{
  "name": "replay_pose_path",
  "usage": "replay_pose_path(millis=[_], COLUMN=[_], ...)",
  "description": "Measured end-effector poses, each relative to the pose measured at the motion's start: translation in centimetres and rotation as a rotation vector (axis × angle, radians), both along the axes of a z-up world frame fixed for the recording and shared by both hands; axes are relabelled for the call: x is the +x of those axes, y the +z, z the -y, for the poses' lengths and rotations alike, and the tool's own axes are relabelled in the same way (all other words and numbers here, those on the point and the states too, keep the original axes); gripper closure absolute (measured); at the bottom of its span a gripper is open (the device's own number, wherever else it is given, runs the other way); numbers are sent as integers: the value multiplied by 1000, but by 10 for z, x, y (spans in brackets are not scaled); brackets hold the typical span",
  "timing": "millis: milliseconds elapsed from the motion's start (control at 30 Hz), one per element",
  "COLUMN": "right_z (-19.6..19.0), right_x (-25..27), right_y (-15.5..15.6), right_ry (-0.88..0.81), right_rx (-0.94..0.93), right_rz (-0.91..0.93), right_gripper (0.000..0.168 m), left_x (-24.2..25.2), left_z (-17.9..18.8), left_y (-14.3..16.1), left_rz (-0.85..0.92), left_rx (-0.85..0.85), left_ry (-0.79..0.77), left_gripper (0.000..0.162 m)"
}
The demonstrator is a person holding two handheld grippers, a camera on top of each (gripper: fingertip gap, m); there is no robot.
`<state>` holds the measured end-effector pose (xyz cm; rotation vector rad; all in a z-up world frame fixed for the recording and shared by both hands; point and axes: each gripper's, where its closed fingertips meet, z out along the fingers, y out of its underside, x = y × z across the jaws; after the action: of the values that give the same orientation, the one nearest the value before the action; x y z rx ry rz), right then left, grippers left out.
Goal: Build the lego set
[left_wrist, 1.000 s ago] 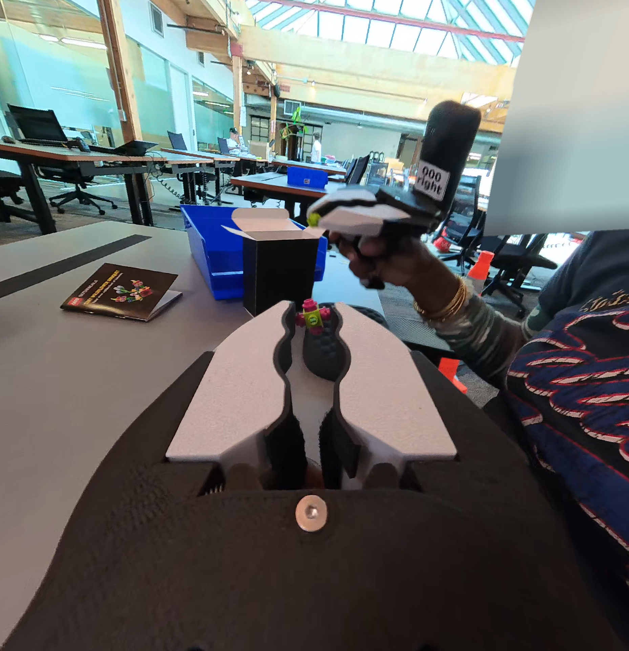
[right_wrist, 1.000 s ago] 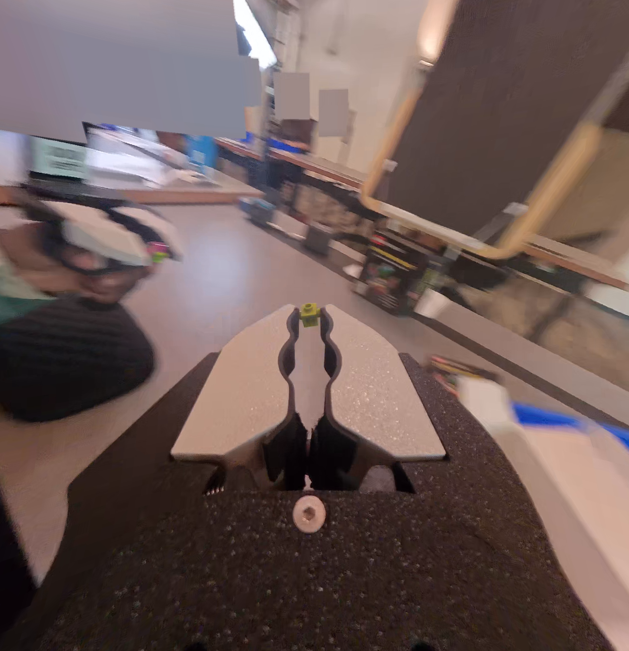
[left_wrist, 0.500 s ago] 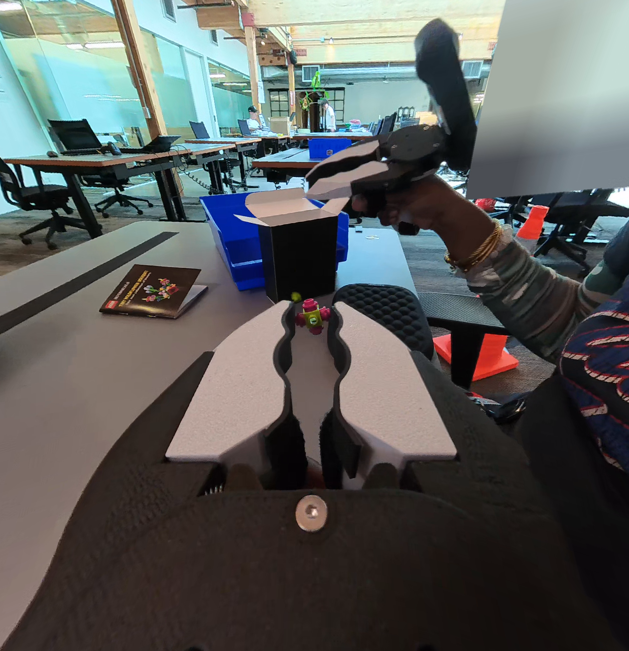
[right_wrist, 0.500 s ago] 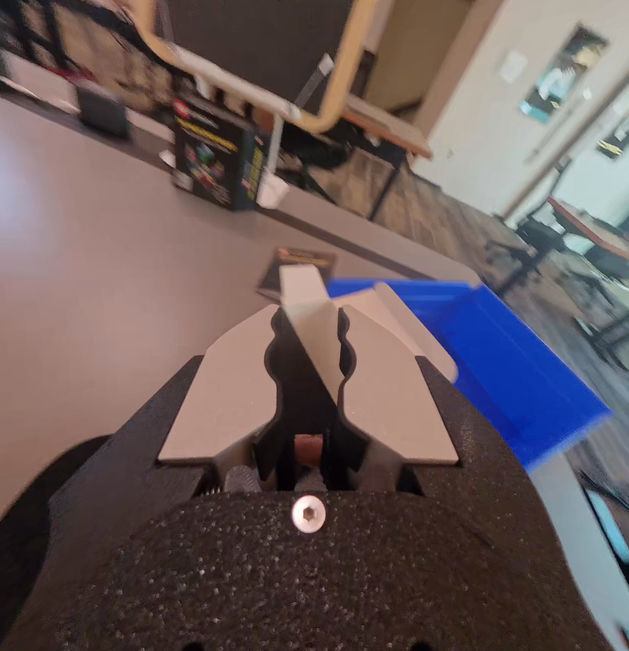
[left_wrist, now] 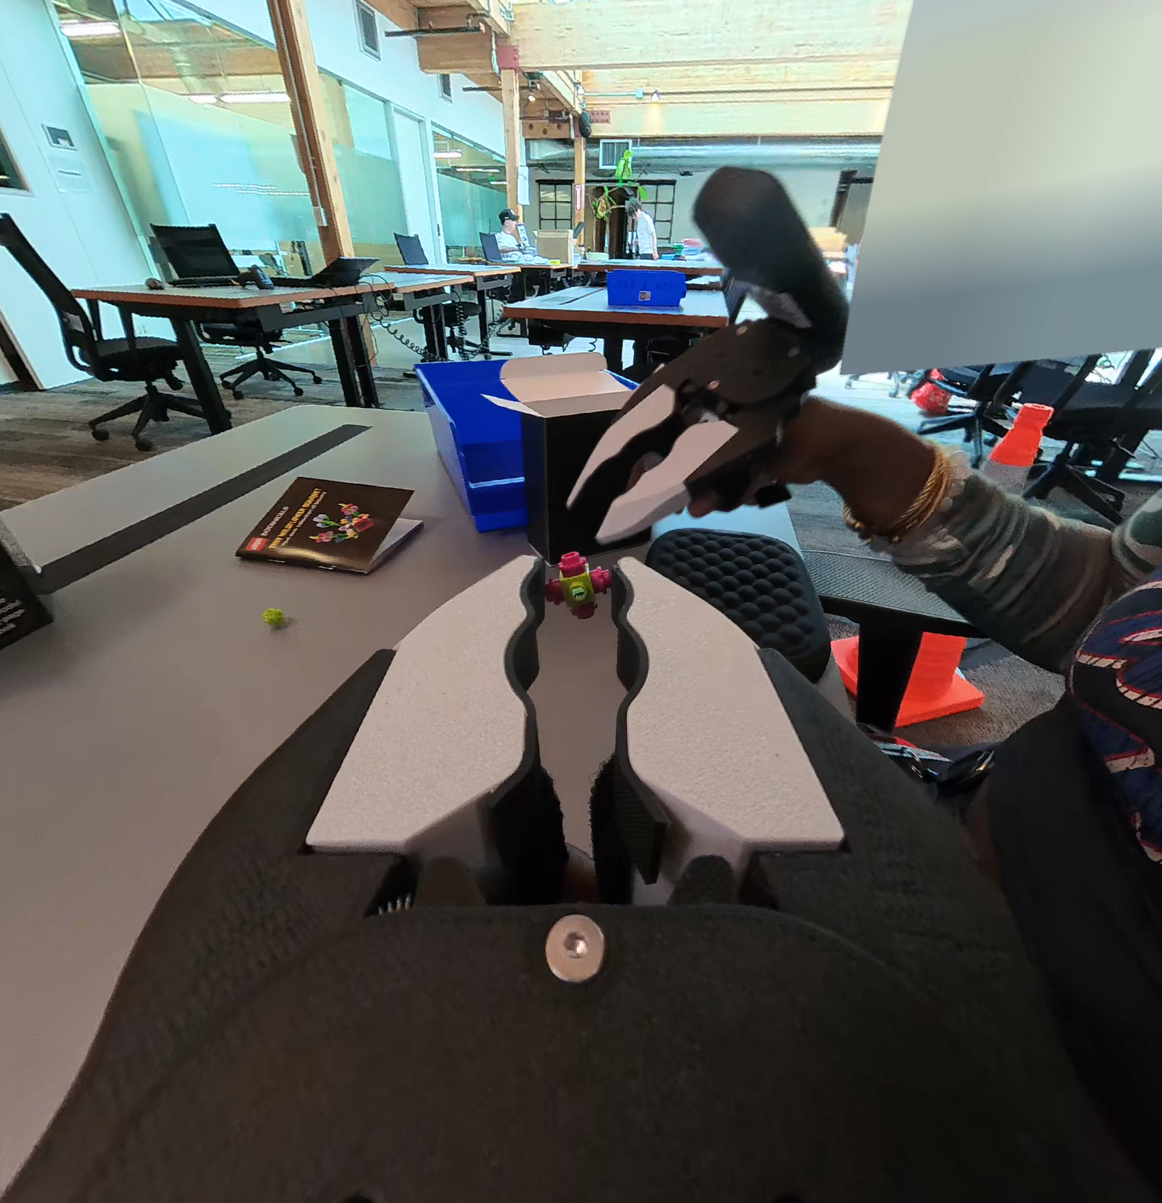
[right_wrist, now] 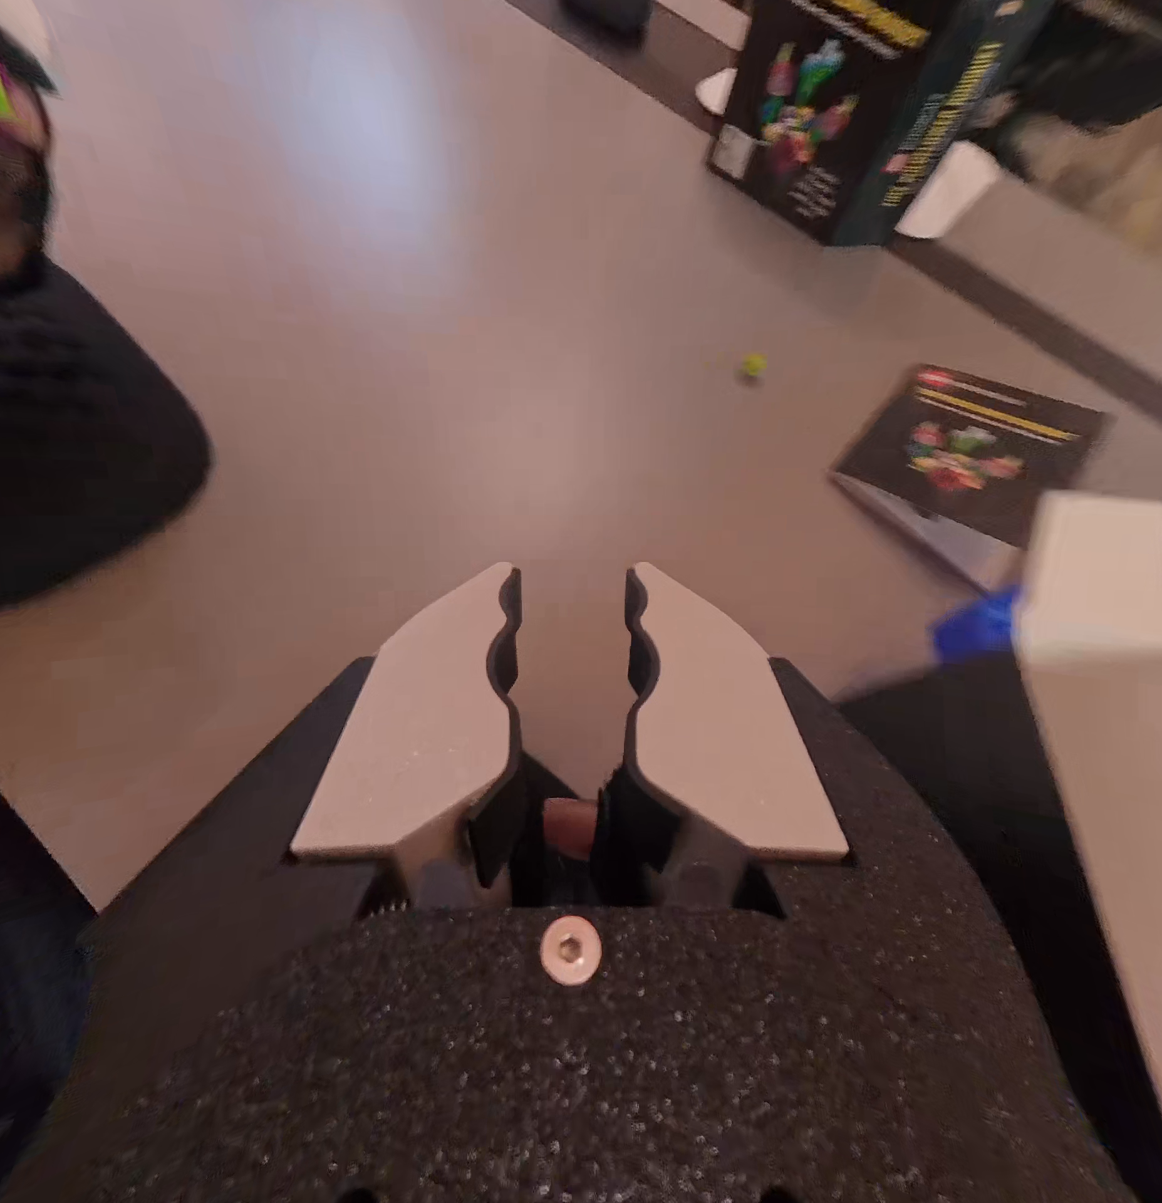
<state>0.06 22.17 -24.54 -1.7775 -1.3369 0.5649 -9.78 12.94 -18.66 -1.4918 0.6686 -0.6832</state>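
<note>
My left gripper (left_wrist: 575,579) is shut on a small lego assembly (left_wrist: 576,588), a lime block with magenta studs, held above the grey table (left_wrist: 142,683). A small lime lego piece (left_wrist: 273,617) lies loose on the table to the left; it also shows in the right wrist view (right_wrist: 752,366). My right gripper (right_wrist: 571,579) is open and empty, pointing down at the table. It also shows in the left wrist view (left_wrist: 597,511), above and just right of the assembly, in front of the black box.
An instruction booklet (left_wrist: 327,525) lies flat on the table, also seen from the right wrist (right_wrist: 968,456). A blue bin (left_wrist: 474,442) and an open black box (left_wrist: 558,469) stand behind. The lego set box (right_wrist: 838,124) stands at the far edge. A black cushion (left_wrist: 741,592) sits at right. About 15 cm separates my left fingertips from my right.
My right gripper opened and let go of the lime piece, which now lies on the table. It swung down toward the table. My left gripper still holds the assembly.
</note>
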Motion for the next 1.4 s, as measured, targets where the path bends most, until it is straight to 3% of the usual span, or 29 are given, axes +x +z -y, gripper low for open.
replay_pose_path(millis=[100, 267, 367, 467, 633, 933, 1033, 1200, 1300, 1400], right_z=[-15, -92, -148, -181, -205, -210, -192, -123, -89, -84], right_x=[-39, -96, -116, -131, -138, -149, -150, -128, -79, 0], right_y=[-5, -11, -25, -49, -72, -80, -56, 30, 84, 119], right_ry=[32, -60, -153, -183, -208, -145, -114, -17, -57, -243], right_rx=[-71, -88, -71, -148, -176, -150, -110, 20, 159, 282], right_rz=[24, 65, 75, 51, 78, 112, 73, 16, 13, 43], right_gripper=[132, 127, 128, 134, 141, 156, 156, 156, 156, 156], left_x=[-7, -10, -9, -10, -12, -20, -22, -21, -16, -10], left_z=[0, -1, 0, 1, 0, -1, -2, -4, -4, -4], left_y=[-2, -6, -6, -8, -12, -13, -13, -16, -15, -14], left_rz=[7, 5, 16, 4, 3, 22, 28, 30, 22, 9], left_rx=[-13, -23, -22, -26, -32, -38, -38, -50, -50, -44], left_ry=[14, 17, 0, -2, -2, 12, 16, 21, 17, 6], left_gripper=[143, 143, 143, 143, 143, 143, 143, 143, 143, 143])
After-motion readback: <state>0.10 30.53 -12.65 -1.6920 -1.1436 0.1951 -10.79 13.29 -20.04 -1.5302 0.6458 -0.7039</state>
